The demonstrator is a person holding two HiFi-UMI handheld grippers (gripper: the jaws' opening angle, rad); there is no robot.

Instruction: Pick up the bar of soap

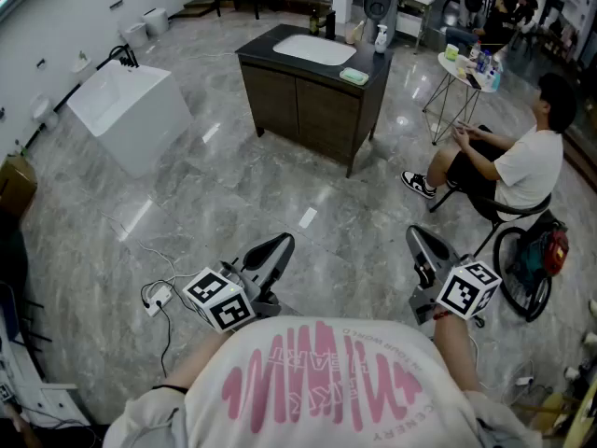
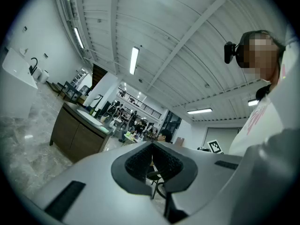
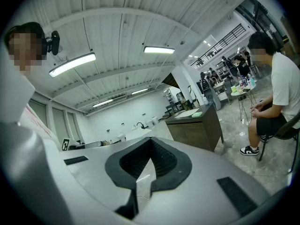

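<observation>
In the head view, the left tongs (image 1: pixel 270 252) and the right tongs (image 1: pixel 424 250) are held low, well apart from the dark sink bench (image 1: pixel 308 110). What seems to be the pale green bar of soap (image 1: pixel 354 76) lies on the bench beside the basin.

The left gripper view shows its jaws clenched on nothing.

In the right gripper view the jaws are likewise clenched and empty.

The approach is the step in hand. The next move calls for walking up to the bench and releasing one pair over the soap.

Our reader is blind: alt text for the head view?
The left gripper and right gripper, jaws shut, point over a grey floor toward a dark cabinet bearing a white sink and pale green block; a person sits at right.
</observation>
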